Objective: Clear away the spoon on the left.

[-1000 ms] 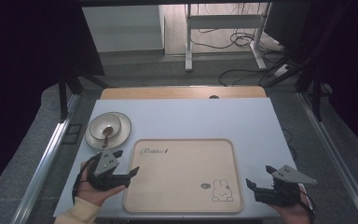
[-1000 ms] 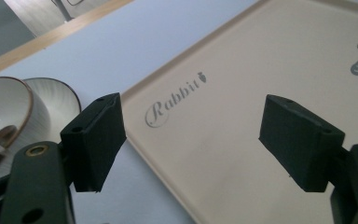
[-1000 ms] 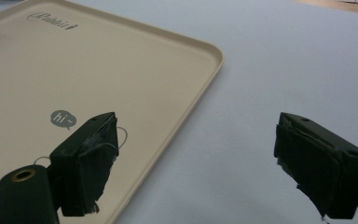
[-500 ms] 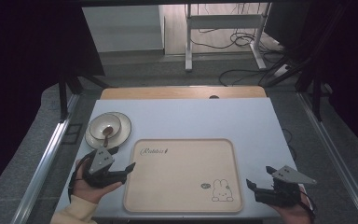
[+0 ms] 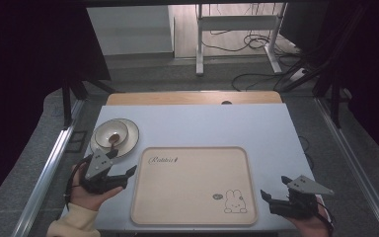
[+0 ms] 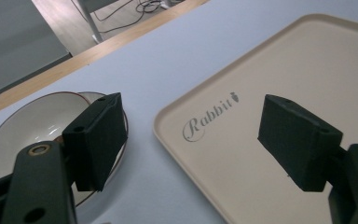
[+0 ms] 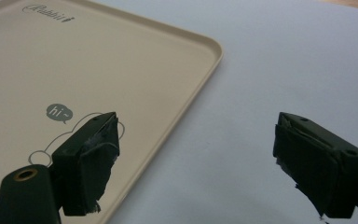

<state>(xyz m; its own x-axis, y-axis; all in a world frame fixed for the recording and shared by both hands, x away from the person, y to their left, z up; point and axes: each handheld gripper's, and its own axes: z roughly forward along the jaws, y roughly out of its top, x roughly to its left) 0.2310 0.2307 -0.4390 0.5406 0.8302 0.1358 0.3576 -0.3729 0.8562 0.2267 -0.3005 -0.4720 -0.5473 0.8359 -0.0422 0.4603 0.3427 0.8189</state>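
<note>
Tray (image 5: 192, 185), beige and shallow, lay flat on the pale bench (image 5: 212, 126) near the person's edge, between the two tools. It carried the word "Rabbit" at its far left corner and a small rabbit drawing with a "hi~" bubble at its near right corner; nothing lay on it.

Left tool (image 5: 121, 174) sat just beside the tray's left rim, held in the left hand (image 5: 86, 190), with a cream sleeve (image 5: 74, 224) at the bottom of the high view. Its jaws stood wide apart with nothing between them. In the left gripper view (image 6: 189, 135) one jaw stood before the plate and the other over the tray's "Rabbit" corner, the tray rim running between them. Whether either jaw touched the bench or tray could not be told.

Plate (image 5: 128, 133), white with a dark rim, lay on the bench beyond the left tool, near the tray's far left corner but apart from it. A bowl (image 5: 109, 132) sat on it, holding something small and brown that was too small to make out.

Right tool (image 5: 271, 200) rested at the tray's near right corner, in the right hand (image 5: 311, 224). Its jaws were also spread wide and held nothing; in the right gripper view (image 7: 196, 163) one jaw stood over the rabbit drawing and the other over bare bench, with the tray's right rim between them.
</note>
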